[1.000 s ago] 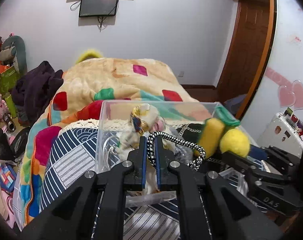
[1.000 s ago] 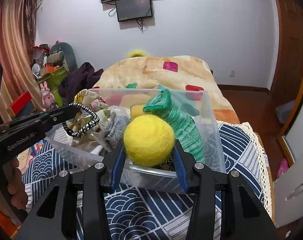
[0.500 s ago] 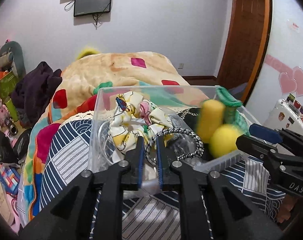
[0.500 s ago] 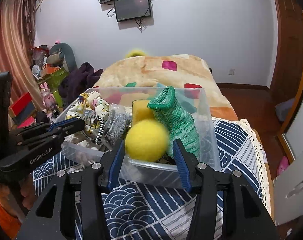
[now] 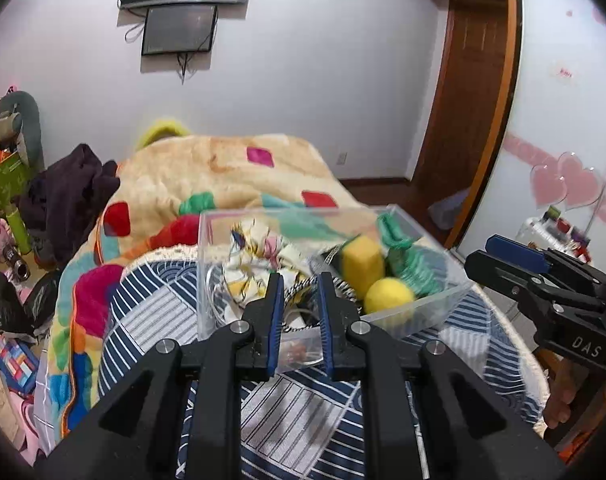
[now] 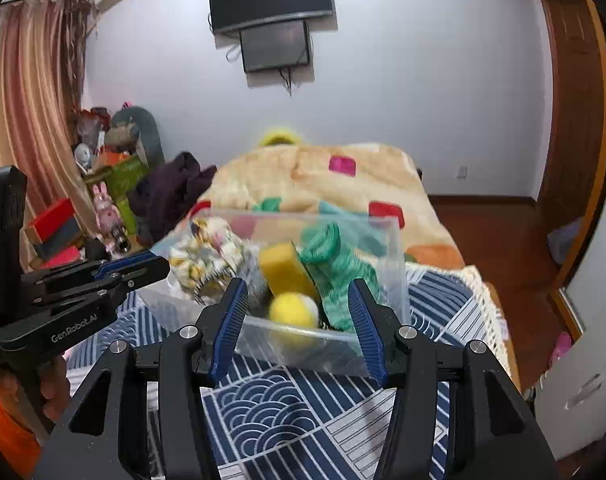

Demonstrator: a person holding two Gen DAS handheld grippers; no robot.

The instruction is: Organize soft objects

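Observation:
A clear plastic bin [image 5: 435, 312] [image 6: 395, 248] stands on the blue patterned cloth. Inside lie a yellow ball [image 5: 389, 300] [image 6: 293, 308], a yellow sponge [image 5: 361, 262] [image 6: 285, 268], a green knitted sock [image 5: 413, 264] [image 6: 331, 256], a floral cloth [image 5: 255, 254] [image 6: 207, 252] and a black-and-white braided band [image 5: 297, 290]. My left gripper [image 5: 299, 284] is open and empty, just in front of the bin. My right gripper [image 6: 299, 292] is open wide and empty, drawn back from the bin's near wall.
The bin rests on a round table with a blue-and-white cloth [image 6: 303, 412]. Behind it is a bed with a beige patchwork blanket [image 5: 223, 168]. Dark clothes [image 5: 71, 196] and toys lie at the left. A wooden door [image 5: 467, 100] is at the right.
The left gripper opened and let the braided band fall into the bin. The right gripper opened and dropped the yellow ball into the bin. Both drew back.

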